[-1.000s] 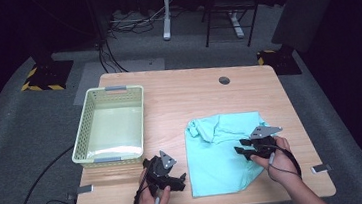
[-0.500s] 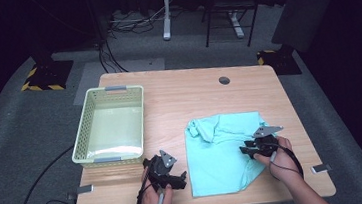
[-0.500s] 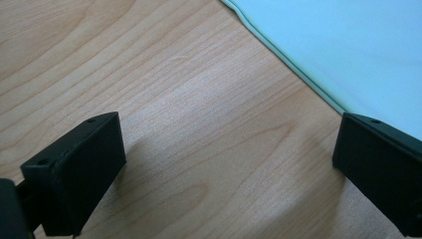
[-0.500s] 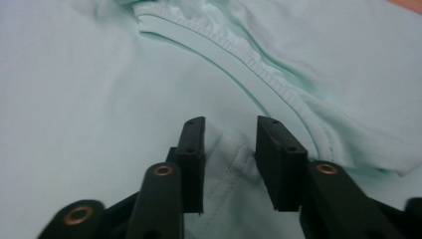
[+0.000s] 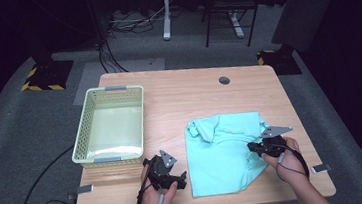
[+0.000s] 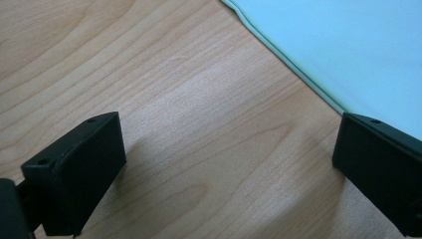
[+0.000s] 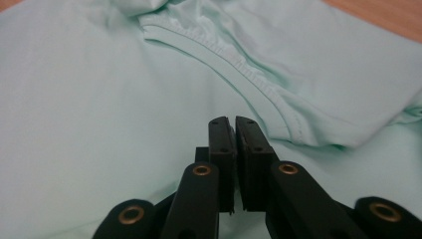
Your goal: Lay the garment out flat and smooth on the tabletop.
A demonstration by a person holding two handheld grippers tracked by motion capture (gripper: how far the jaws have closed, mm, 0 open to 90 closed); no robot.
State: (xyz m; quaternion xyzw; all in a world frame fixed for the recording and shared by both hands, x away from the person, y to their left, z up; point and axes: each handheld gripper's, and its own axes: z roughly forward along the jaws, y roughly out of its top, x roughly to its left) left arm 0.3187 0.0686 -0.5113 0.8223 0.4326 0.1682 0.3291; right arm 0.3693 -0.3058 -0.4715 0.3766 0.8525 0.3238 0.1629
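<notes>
A mint-green T-shirt (image 5: 223, 148) lies flat on the near right part of the wooden table (image 5: 193, 91). My right gripper (image 5: 251, 147) rests over the shirt's right side, near a sleeve hem (image 7: 234, 64). Its jaws have just been closing and now stand together, shut (image 7: 235, 122); I see no cloth pinched between the pads. My left gripper (image 5: 180, 177) sits on the bare wood just left of the shirt's lower edge. It is open wide (image 6: 229, 169), with nothing between the jaws; one jaw reaches the shirt's hem (image 6: 298, 74).
A pale green mesh basket (image 5: 84, 136) stands empty at the table's left. A round cable hole (image 5: 224, 80) lies at the far middle. Beyond the table are a dark floor, cables and chair legs.
My right gripper's jaws have closed and it has shifted slightly over the shirt's right side. The left gripper and the shirt have kept still.
</notes>
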